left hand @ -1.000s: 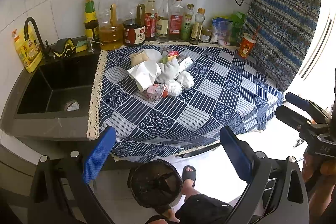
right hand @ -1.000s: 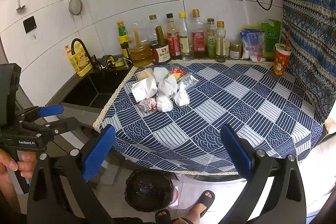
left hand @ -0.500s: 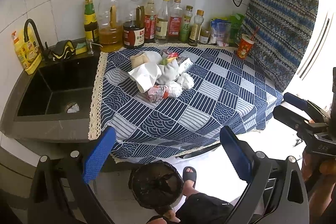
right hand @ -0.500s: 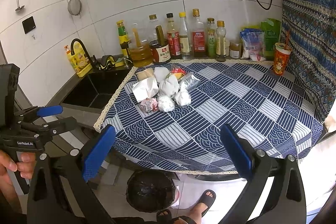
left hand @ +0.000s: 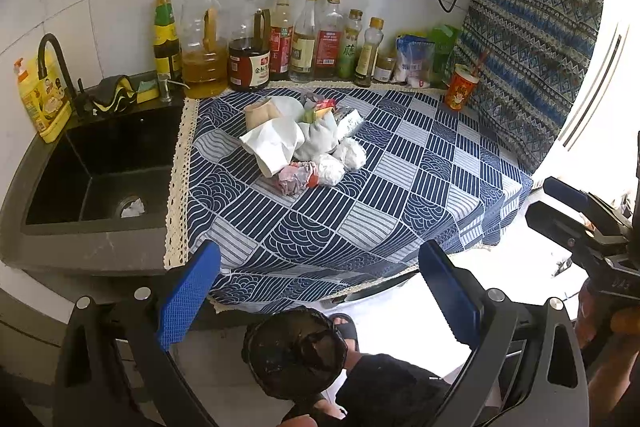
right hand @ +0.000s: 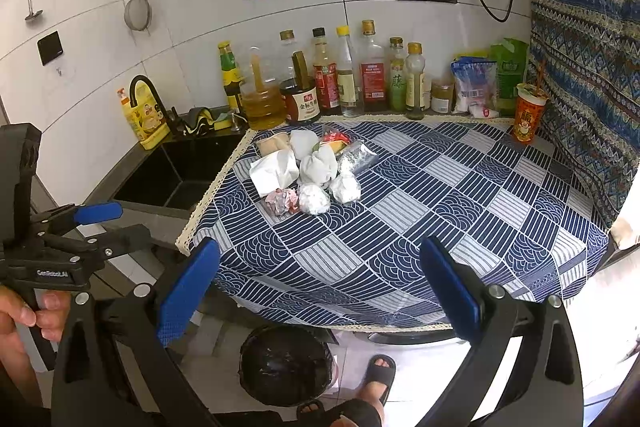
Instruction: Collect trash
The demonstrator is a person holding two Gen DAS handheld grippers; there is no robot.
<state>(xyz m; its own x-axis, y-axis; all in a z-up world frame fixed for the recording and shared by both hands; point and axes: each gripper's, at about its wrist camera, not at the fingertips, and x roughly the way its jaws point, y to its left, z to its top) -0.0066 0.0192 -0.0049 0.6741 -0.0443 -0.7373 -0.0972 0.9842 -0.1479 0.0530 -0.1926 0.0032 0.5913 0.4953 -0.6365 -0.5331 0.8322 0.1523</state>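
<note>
A pile of trash [left hand: 304,143] lies on the blue patterned tablecloth [left hand: 360,211]: crumpled white tissues, a white paper bag, foil balls and coloured wrappers. The right wrist view shows the same trash pile [right hand: 308,171] on the cloth [right hand: 400,227]. A black-lined trash bin [left hand: 296,351] stands on the floor below the counter's front edge, and the bin [right hand: 286,363] also appears in the right wrist view. My left gripper [left hand: 318,297] is open and holds nothing, short of the counter and above the bin. To its right, my right gripper [right hand: 318,295] is likewise open and holds nothing.
A black sink [left hand: 100,167] with a tap sits left of the cloth. Several sauce and oil bottles [left hand: 280,39] line the back wall, with bags and a red cup [left hand: 460,91] at the right. A person's sandalled foot [right hand: 380,371] is beside the bin.
</note>
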